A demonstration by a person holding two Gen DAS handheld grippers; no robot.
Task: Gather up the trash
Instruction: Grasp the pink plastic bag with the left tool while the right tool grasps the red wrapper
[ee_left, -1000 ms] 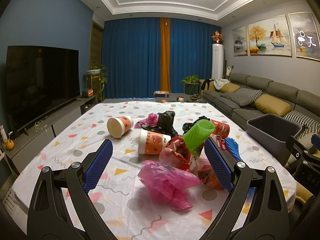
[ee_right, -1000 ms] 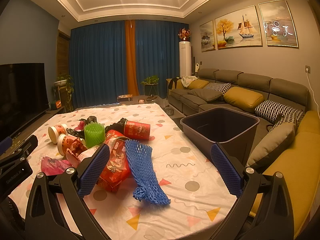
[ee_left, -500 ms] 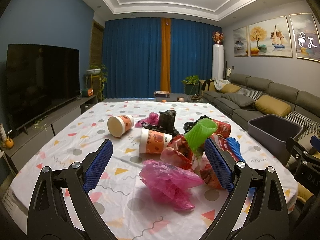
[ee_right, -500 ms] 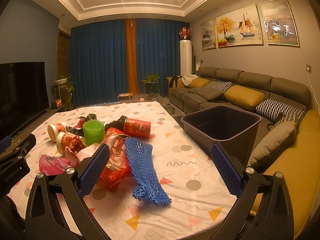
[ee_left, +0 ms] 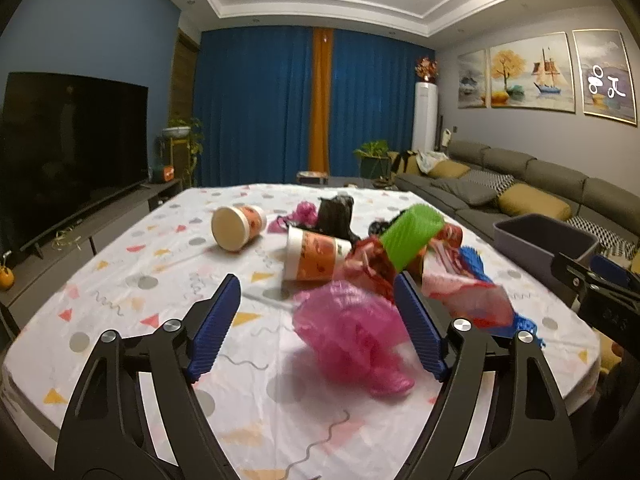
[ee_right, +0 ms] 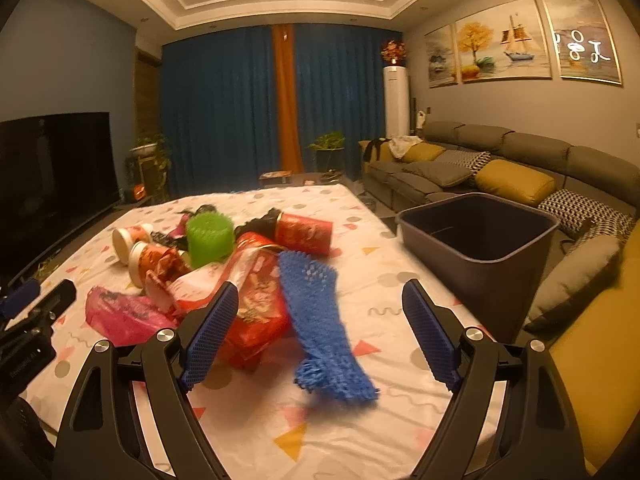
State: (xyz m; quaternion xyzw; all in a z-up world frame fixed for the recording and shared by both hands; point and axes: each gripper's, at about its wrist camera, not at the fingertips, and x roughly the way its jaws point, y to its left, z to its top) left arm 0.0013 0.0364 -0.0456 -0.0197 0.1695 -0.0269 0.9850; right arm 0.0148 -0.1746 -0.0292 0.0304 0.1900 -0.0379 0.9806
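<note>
Both hand-held grippers are being narrowed, nothing clamped yet: left hand-held gripper [ee_left: 318,322] around pink bag [ee_left: 352,332], right hand-held gripper [ee_right: 320,334] around blue foam net [ee_right: 320,316], near the table's [ee_left: 120,280] front edge. Pads should be lowered fully before squeezing.

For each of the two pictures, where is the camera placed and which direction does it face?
Left wrist: on the left tool, facing along the table toward the curtains; pink bag lies ahead between its open fingers.
Right wrist: on the right tool, facing the same way; blue foam net ahead, bin to the right.
Shared: green net sleeve, both bags, bin; each view shows the other tool at its edge.
</note>
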